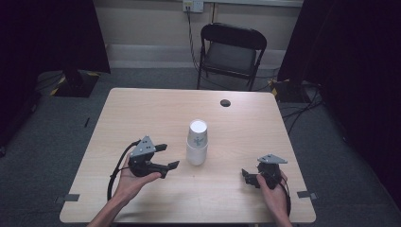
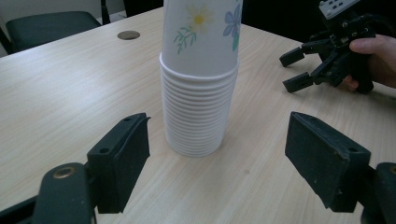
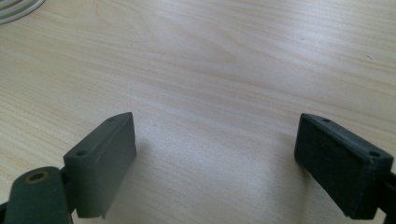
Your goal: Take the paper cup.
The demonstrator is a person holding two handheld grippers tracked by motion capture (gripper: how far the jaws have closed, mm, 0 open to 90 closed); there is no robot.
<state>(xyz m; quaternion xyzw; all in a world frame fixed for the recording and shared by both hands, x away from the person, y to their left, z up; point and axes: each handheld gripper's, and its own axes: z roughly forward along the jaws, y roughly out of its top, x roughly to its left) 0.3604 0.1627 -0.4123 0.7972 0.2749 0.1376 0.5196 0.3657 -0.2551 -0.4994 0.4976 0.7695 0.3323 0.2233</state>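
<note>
A stack of white paper cups (image 1: 196, 143) stands upside down near the middle of the wooden table (image 1: 142, 109); the top cup carries a flower print (image 2: 201, 28). My left gripper (image 1: 168, 156) is open just left of the stack, jaws pointing at it with a small gap. In the left gripper view the stack sits a little beyond the two spread jaws. My right gripper (image 1: 246, 176) is open and empty at the table's front right, aimed toward the stack from farther off. The right gripper view looks down on bare wood, with the stack's rims (image 3: 16, 9) at the top left corner.
A black folding chair (image 1: 231, 52) stands beyond the table's far edge. A dark round hole (image 1: 225, 102) marks the far right of the tabletop. Cables run across the grey floor (image 1: 302, 111) at the right. Dark curtains hang on both sides.
</note>
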